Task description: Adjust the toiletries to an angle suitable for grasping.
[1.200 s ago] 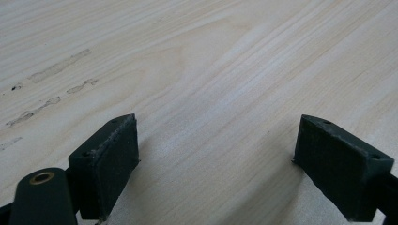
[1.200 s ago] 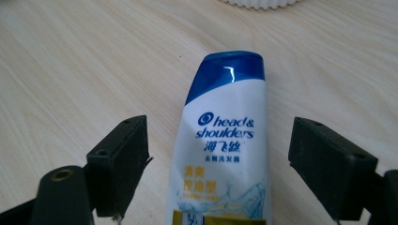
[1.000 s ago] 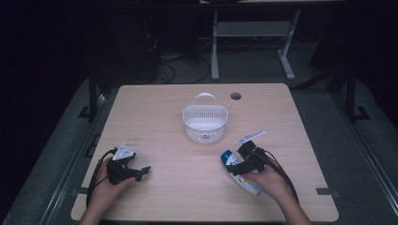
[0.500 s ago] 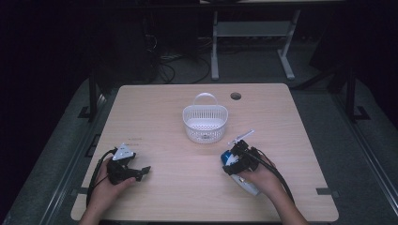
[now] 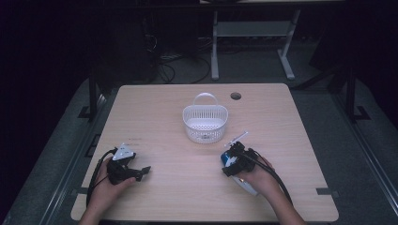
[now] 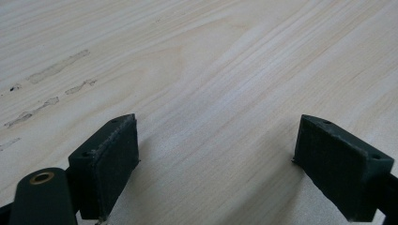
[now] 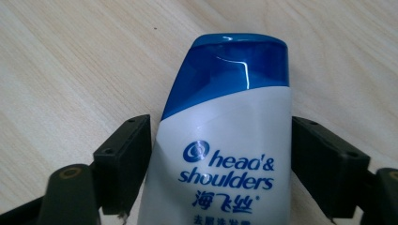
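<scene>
**Bottle between the jaws, grip not yet proven**

High view: shampoo bottle (image 5: pixel 239 176) lies flat on the table (image 5: pixel 291 122) near its front edge, right of centre, mostly under my right hand. My right gripper (image 5: pixel 233 161) sits over its blue-capped end. The white basket (image 5: pixel 205 123) stands near the table's middle, close to the bottle but not touching it. My left gripper (image 5: pixel 141 172) rests well apart, front left, on bare wood. I judge the job to be lifting the bottle into that basket. One risk I see: the basket is light, so a bottle dropped against its rim could tip or push it.

Left gripper view: the left jaws stand wide apart with nothing between them, only wood grain and a few scuffs. No danger on this side unless I drag the pads across the surface.

Right gripper view: the bottle (image 7: pixel 225 154) runs up between the two jaws, blue cap (image 7: pixel 234 65) pointing away. Both pads sit at the bottle's sides, but I cannot tell whether they are pressing or merely flanking it. That is my main worry. The body is glossy and tapers toward the cap, so a weak squeeze could let it slide forward out of the jaws as I lift. Gripped this near one end, it may also swing down and pivot between the pads.
</scene>
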Demonstrator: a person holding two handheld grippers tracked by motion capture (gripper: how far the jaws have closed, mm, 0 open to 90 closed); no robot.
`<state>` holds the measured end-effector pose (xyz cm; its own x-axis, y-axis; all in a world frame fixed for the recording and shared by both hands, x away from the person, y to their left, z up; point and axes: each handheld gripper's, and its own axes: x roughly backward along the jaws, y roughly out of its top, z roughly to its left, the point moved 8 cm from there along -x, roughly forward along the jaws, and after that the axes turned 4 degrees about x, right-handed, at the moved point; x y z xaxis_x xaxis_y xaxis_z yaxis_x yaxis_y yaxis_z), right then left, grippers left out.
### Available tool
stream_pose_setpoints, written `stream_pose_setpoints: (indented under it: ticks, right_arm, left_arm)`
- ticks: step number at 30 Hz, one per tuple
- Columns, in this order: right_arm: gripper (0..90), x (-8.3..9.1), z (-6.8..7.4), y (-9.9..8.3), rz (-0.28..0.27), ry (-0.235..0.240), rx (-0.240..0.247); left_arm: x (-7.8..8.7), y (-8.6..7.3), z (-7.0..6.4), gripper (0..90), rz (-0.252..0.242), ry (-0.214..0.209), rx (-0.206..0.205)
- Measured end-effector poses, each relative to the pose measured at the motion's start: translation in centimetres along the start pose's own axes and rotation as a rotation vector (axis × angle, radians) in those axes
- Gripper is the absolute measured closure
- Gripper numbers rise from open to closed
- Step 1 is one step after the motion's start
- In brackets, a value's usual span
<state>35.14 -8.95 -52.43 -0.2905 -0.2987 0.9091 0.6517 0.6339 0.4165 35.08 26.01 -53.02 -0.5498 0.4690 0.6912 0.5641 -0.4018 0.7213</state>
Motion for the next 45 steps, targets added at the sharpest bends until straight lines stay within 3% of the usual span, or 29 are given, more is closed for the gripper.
stream_pose_setpoints:
  ticks: [12, 24, 34, 45]
  right_arm:
    - [31.2, 0.2, 0.3, 0.1, 0.045, -0.012, 0.009]
    - [33.5, 0.2, 0.3, 0.2, 0.039, -0.003, 0.021]
    - [33.9, 0.7, -0.1, 0.1, -0.012, 0.021, 0.000]
    - [34.0, 2.8, -1.2, -0.1, -0.130, 0.037, -0.058]
  left_arm:
    - [0.0, 0.0, 0.0, 13.7, -0.001, 0.000, 0.000]
    - [0.0, 0.0, 0.0, 13.7, -0.001, -0.001, 0.000]
    - [0.0, 0.0, 0.0, 13.7, -0.002, -0.001, 0.000]
    - [0.0, 0.0, 0.0, 13.7, -0.003, -0.001, 0.000]
